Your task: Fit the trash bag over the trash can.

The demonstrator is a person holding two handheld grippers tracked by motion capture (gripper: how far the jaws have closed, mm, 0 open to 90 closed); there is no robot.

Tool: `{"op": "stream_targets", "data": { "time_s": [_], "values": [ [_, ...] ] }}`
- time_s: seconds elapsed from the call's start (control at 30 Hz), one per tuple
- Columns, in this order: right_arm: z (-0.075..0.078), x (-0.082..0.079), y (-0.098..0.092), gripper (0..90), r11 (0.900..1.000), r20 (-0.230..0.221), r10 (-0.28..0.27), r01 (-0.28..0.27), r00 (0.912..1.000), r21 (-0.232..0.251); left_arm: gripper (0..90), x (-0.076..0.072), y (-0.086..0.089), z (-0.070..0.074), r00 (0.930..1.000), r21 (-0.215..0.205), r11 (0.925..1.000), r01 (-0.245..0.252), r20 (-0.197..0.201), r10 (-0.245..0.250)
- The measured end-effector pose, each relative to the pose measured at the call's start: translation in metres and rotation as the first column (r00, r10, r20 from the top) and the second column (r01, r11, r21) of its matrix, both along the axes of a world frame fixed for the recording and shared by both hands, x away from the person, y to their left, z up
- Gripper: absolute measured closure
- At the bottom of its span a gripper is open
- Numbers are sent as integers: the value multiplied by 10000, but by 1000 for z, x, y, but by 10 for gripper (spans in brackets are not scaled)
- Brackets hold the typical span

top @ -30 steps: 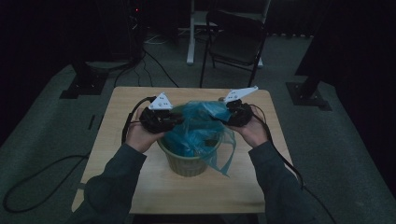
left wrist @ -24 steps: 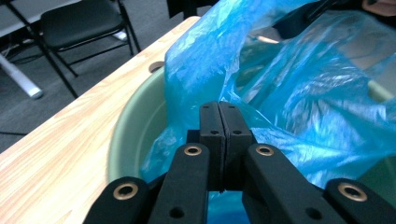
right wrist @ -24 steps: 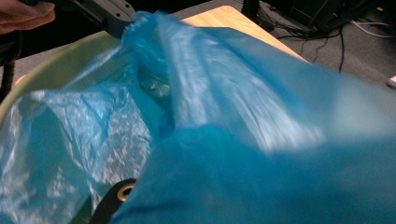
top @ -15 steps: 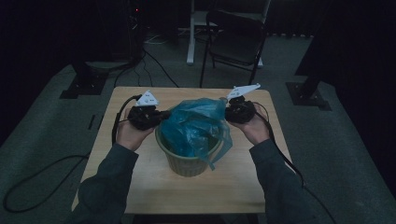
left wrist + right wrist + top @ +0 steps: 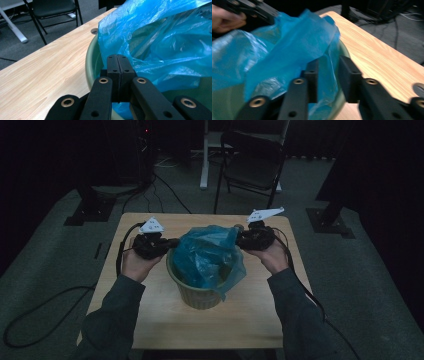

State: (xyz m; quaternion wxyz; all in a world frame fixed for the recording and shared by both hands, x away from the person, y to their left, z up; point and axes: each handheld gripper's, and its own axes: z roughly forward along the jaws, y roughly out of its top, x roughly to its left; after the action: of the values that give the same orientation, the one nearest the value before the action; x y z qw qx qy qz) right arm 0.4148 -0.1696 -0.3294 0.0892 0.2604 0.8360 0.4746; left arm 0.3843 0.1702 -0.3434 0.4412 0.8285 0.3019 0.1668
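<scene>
Bag [image 5: 207,255] hides bin [image 5: 200,295] interior; grip unclear.

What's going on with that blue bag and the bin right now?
Left gripper shut at the bin's rim. Right gripper jaws just opening, blue bag between them. Nothing in the way.

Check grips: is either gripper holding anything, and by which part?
Left gripper pinches the crinkled blue plastic bag by its edge. Right gripper has just been opening; bag film between its jaws, unclamped.
</scene>
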Motion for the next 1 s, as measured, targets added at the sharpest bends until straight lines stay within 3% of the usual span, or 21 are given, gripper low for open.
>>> {"op": "stream_targets", "data": {
  "time_s": [0.1,0.4,0.53,0.63,0.7,0.83,0.93,1.0],
  "values": [
    [1,1,1,617,10000,30,-44,44,10000,42,898,0,-3,1,10000,-96,9999,72,21,-72],
    [-4,14,22,531,9988,-223,-191,181,9996,-446,898,-2,-9,4,9998,-200,9997,171,112,-168],
    [-5,17,25,521,9966,-124,-386,375,9992,-730,898,-2,-8,4,9997,-276,9994,197,126,-193],
    [-8,28,32,531,9947,-318,-544,514,9980,-892,898,-2,-8,4,9997,-330,9992,204,135,-200],
    [-10,32,36,597,9928,-404,-605,559,9974,-1060,898,-2,-8,4,9997,-333,9993,197,124,-193],
    [-15,37,40,874,9877,-516,-782,703,9956,-1398,897,-2,-6,3,9999,-287,9995,127,98,-124],
    [-15,38,39,900,9855,-446,-922,848,9947,-1468,896,-2,-5,3,9999,-283,9995,105,89,-102],
    [-14,39,32,900,9768,-385,-1462,1381,9885,-1639,896,0,2,0,10000,-336,9994,-67,0,68]
  ]
}}
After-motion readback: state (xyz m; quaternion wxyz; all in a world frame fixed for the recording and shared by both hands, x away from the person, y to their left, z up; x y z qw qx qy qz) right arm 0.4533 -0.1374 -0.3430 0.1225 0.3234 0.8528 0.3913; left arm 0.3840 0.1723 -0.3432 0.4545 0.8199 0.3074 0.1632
